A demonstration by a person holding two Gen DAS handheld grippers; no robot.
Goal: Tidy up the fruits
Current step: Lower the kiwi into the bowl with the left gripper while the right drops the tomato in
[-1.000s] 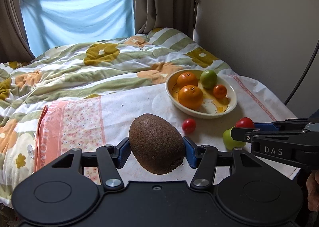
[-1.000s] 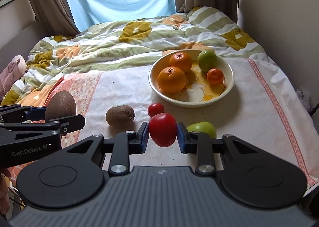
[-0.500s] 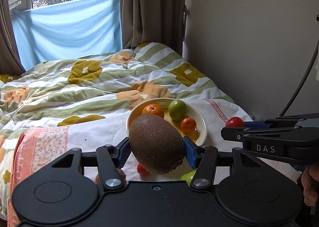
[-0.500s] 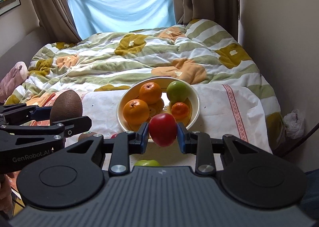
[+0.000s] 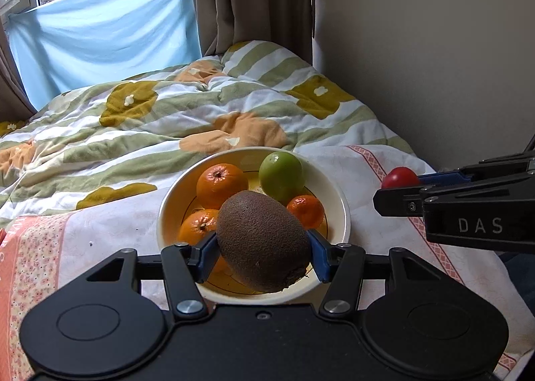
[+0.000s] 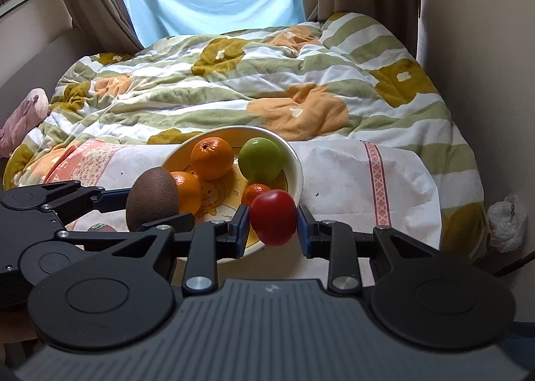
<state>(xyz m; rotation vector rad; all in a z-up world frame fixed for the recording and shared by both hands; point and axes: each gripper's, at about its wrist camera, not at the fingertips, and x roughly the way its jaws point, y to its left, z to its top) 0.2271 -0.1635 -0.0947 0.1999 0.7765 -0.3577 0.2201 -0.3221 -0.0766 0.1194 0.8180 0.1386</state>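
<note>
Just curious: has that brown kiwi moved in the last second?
Yes. The kiwi, gripped in the left tool, travelled forward from short of the bowl to over it.
</note>
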